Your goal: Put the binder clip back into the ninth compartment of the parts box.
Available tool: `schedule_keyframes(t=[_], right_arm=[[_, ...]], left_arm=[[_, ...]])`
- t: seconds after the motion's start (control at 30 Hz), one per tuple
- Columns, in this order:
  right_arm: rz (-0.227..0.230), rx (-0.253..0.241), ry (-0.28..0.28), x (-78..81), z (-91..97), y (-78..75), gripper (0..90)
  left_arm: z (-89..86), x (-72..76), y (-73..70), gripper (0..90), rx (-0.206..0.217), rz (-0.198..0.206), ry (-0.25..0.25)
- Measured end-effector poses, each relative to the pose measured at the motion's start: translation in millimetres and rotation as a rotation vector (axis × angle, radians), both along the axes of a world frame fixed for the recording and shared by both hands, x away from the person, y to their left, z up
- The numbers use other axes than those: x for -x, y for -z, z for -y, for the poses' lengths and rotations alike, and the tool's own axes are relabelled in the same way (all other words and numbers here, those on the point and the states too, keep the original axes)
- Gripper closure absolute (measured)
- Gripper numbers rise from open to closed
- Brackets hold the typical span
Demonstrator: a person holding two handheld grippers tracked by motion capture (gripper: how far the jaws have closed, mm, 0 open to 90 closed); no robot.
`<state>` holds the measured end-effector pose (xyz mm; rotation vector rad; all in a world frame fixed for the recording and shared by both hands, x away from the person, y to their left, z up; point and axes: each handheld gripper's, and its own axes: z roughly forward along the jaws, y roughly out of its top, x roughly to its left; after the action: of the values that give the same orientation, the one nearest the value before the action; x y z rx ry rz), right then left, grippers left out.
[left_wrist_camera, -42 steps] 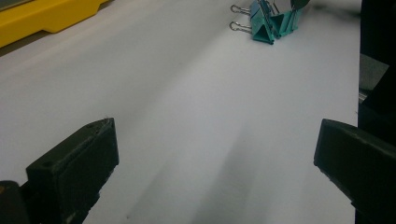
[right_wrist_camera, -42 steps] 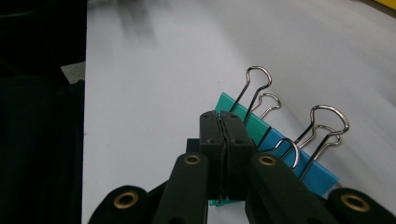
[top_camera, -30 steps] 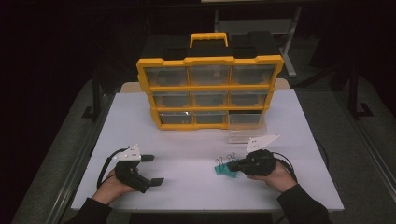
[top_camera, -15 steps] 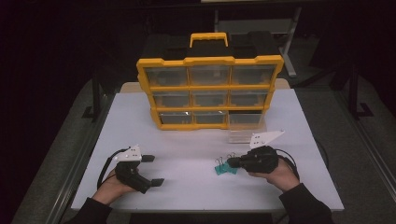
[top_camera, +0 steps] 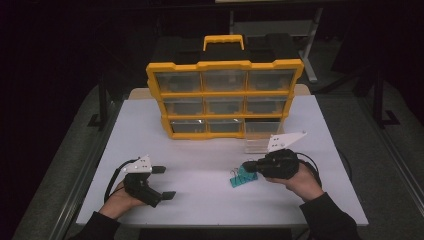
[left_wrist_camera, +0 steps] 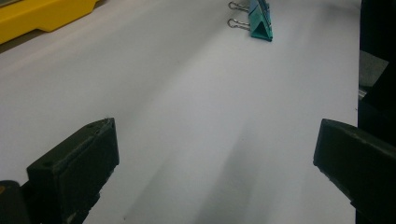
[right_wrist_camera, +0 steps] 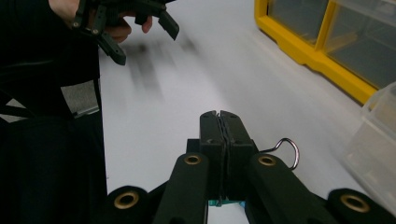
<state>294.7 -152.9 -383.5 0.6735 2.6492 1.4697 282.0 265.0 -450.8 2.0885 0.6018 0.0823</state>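
One small cluster of teal clips (top_camera: 240,178) lay on the table (top_camera: 200,150), right of centre and well short of the cabinet (top_camera: 225,66). In the left gripper view the clips (left_wrist_camera: 260,21) sat flat on the table with their wire loops pointing away from the teal bodies.

The right gripper (top_camera: 248,165) was directly at the clips, with its jaws pressed together. In its own view the right gripper (right_wrist_camera: 219,114) showed no gap at the tips, a sliver of teal below them and one wire loop (right_wrist_camera: 287,149) beside them. Whether anything was nipped between the jaws could not be told.

Over the last second the right gripper had tilted up a little, its grey plate rising, while the clips had barely moved. That looked like the start of a lift rather than a finished one.

A clear drawer (top_camera: 261,140) stood out on the table just beyond, in front of the cabinet's open bottom-right slot. It was probably where the clips were headed.

The left gripper (top_camera: 163,182) rested far to the left with its jaws wide apart, holding nothing.
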Motion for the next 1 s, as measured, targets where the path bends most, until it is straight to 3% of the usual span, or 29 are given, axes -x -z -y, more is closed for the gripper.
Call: schedule_keyframes(t=[0.5,1.0], right_arm=[[0.018,0.013,0.011,-7.9,-4.0,-20.1,87.0],[0.068,0.015,0.107,-25.4,2.6,-52.4,87.1]], left_arm=[[-0.4,-0.2,0.0,0.0,-0.005,-0.008,0.003],[-0.1,-0.2,-0.3,0.0,-0.006,-0.006,0.003]])
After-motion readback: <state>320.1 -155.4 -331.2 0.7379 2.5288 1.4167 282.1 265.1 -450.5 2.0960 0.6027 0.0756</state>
